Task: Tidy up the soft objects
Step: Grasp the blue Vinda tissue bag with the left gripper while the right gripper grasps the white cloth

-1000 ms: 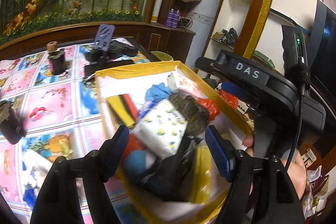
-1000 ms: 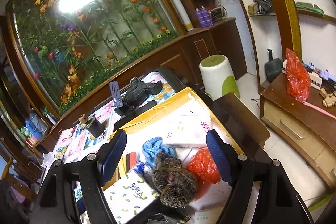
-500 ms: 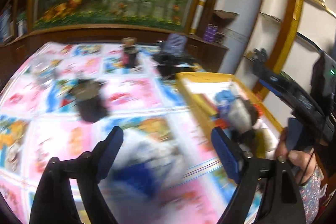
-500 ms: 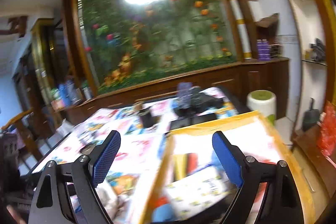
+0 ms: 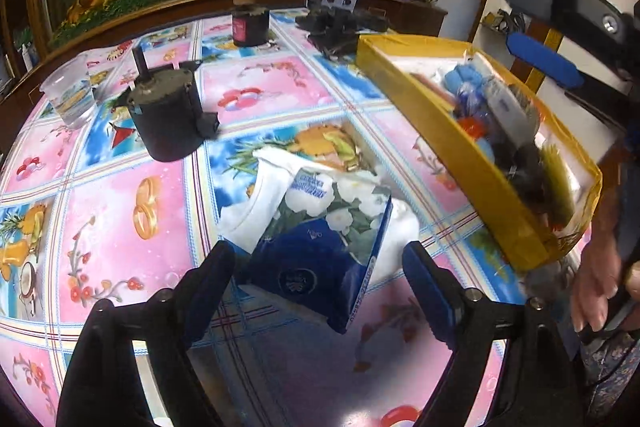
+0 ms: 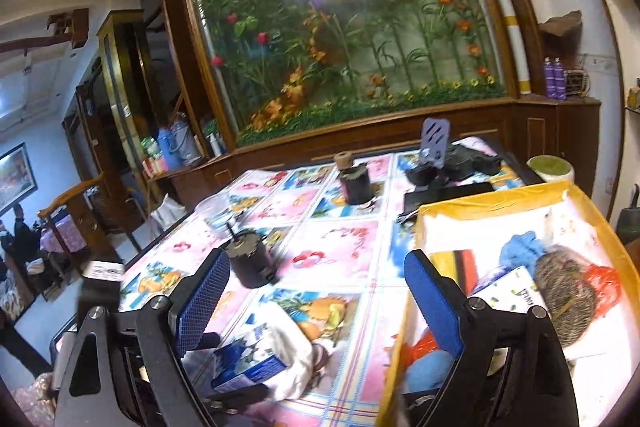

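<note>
While aimed down at the surface (image 5: 120, 195), left gripper (image 5: 316, 279) with jaws apart and just narrowed, nothing pinched; blue tissue pack (image 5: 320, 251) right ahead between the tips, at lower centre of frame, long axis running up-left to lower-right across the gap, atop white cloth (image 5: 272, 187). Nearer than right gripper (image 6: 316, 299), jaws wide apart, empty. One pack, one cloth outside; one yellow box (image 5: 440, 135) at right, several soft things already inside.
</note>
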### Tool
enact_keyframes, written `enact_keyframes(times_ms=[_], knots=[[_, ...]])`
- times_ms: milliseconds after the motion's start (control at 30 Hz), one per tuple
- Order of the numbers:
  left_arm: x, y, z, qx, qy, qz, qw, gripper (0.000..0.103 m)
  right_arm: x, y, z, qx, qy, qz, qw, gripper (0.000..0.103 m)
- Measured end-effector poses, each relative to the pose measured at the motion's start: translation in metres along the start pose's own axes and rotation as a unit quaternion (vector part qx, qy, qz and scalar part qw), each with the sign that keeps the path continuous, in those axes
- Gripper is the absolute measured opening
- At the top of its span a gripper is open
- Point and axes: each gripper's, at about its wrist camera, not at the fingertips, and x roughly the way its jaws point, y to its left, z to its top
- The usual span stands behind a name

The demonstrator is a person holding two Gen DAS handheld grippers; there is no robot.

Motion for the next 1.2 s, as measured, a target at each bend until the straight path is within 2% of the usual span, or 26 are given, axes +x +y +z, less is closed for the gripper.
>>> enact_keyframes(times_ms=[33, 167, 300, 433, 533, 667, 867, 933, 967, 1067, 1200], knots=[[0.001, 0.003, 0.000, -0.005, 0.004, 0.000, 1.0000, 0.064, 0.001, 0.001, -0.001, -0.002, 0.003, 0.002, 1.000, 0.092], [-0.008, 0.012, 0.003, -0.028, -0.011, -0.012, 0.9995, 0.061, 0.010, 0.003, -0.002, -0.008, 0.019, 0.010, 1.000, 0.092], [-0.030, 0.023, 0.006, -0.052, -0.061, 0.004, 0.9968, 0.061, 0.018, 0.005, -0.005, -0.012, 0.041, 0.017, 0.999, 0.092], [-0.058, 0.047, 0.006, -0.109, -0.130, 0.059, 0.9837, 0.061, 0.033, 0.018, -0.013, -0.038, 0.074, 0.025, 0.996, 0.092], [-0.068, 0.058, 0.005, -0.137, -0.155, 0.094, 0.9738, 0.061, 0.055, 0.038, -0.028, -0.086, 0.125, 0.007, 0.988, 0.092], [-0.074, 0.067, 0.006, -0.157, -0.165, 0.102, 0.9683, 0.061, 0.090, 0.048, -0.048, -0.104, 0.199, -0.021, 0.974, 0.092], [-0.071, 0.068, 0.006, -0.162, -0.156, 0.093, 0.9699, 0.061, 0.109, 0.051, -0.064, -0.115, 0.242, -0.027, 0.963, 0.092], [-0.070, 0.066, 0.006, -0.158, -0.154, 0.094, 0.9708, 0.061, 0.113, 0.055, -0.070, -0.124, 0.255, -0.028, 0.958, 0.086], [-0.070, 0.066, 0.006, -0.158, -0.155, 0.093, 0.9708, 0.061, 0.116, 0.056, -0.074, -0.129, 0.266, -0.030, 0.955, 0.072], [-0.071, 0.067, 0.005, -0.158, -0.155, 0.092, 0.9707, 0.061, 0.117, 0.060, -0.075, -0.138, 0.264, -0.035, 0.954, 0.059], [-0.070, 0.067, 0.005, -0.160, -0.151, 0.091, 0.9712, 0.061, 0.114, 0.057, -0.072, -0.129, 0.258, -0.028, 0.957, 0.028]])
